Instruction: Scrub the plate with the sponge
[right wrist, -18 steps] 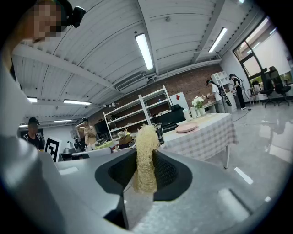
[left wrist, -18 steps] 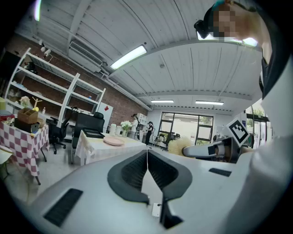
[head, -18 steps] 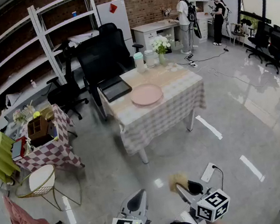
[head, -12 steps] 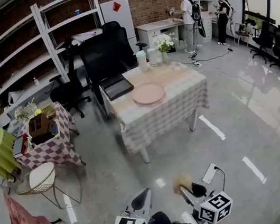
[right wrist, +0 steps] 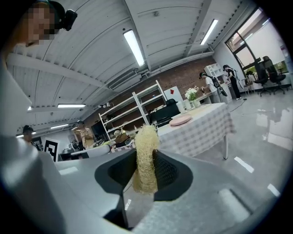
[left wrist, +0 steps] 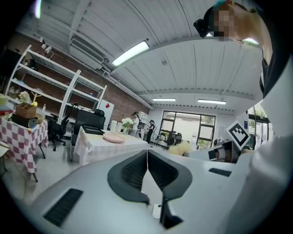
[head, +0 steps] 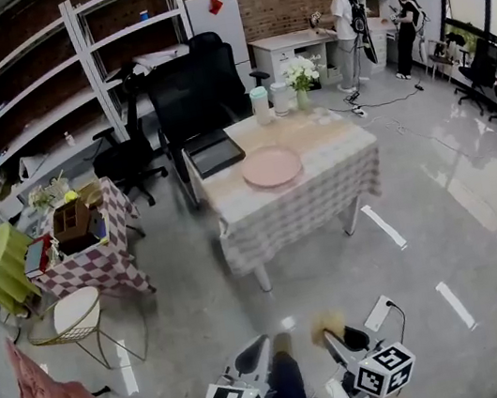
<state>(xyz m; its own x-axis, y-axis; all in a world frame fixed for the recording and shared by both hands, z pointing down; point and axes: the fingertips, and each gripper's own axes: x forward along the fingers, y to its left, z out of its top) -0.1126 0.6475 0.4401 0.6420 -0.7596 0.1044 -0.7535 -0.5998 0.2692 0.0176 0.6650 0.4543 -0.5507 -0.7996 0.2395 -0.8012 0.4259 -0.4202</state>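
The table has slid slightly right in my head view; bare floor separates us. My right gripper pinches the sponge, its long axis along the jaws. My left gripper is closed, empty. The plate sits mid-table.

Counter, draped in a checked cloth, carries a dark tray, two cups and a flower vase. Black office chair stands behind it. White shelving lines the left wall. Two persons stand at far right.
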